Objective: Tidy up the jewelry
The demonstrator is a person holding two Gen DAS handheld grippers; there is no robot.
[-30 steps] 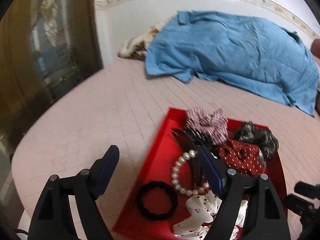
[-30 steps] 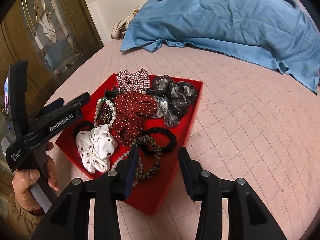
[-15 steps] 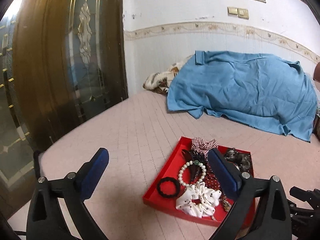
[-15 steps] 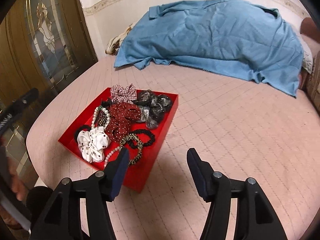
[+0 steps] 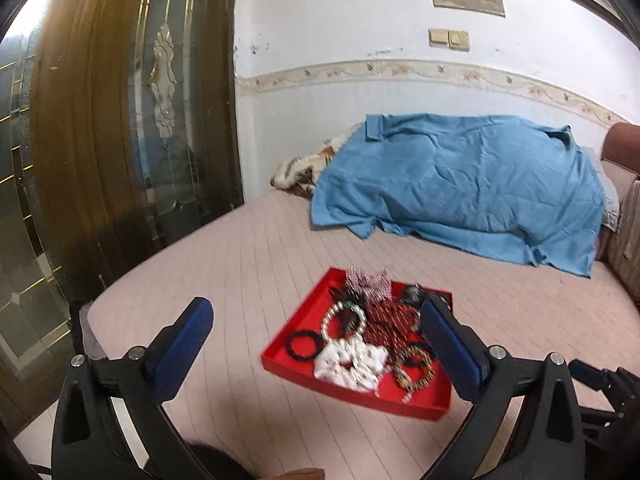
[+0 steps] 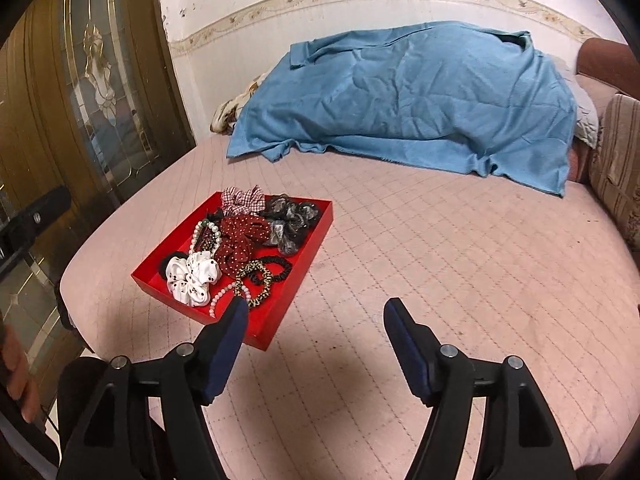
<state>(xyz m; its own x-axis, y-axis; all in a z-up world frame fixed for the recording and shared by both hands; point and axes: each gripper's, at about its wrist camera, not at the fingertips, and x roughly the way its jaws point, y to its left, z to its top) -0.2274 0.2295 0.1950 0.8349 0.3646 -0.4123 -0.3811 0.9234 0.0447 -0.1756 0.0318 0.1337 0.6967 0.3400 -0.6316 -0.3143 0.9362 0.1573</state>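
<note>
Both black blue-padded grippers, left gripper point(image 5: 316, 344) and right gripper point(image 6: 314, 346), are opening wide with nothing held. Beyond them the shallow red rectangular tray point(image 6: 310, 254) of scrunchies and white pearl bracelet point(image 5: 343, 320) sits on the pink quilted bed point(image 6: 440, 260); soft bedding risks tipping or tangled multi-item grabs.

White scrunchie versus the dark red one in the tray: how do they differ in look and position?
The white scrunchie is pale and glossy with sparse dark dots; the dark red scrunchie is deep red with dense small white dots. The white one sits near the red tray's front corner, beside a black hair tie; the dark red one lies mid-tray, against the pearl bracelet. Both are bunched fabric, dotted, lying loose in the tray, touched by neither gripper.
</note>
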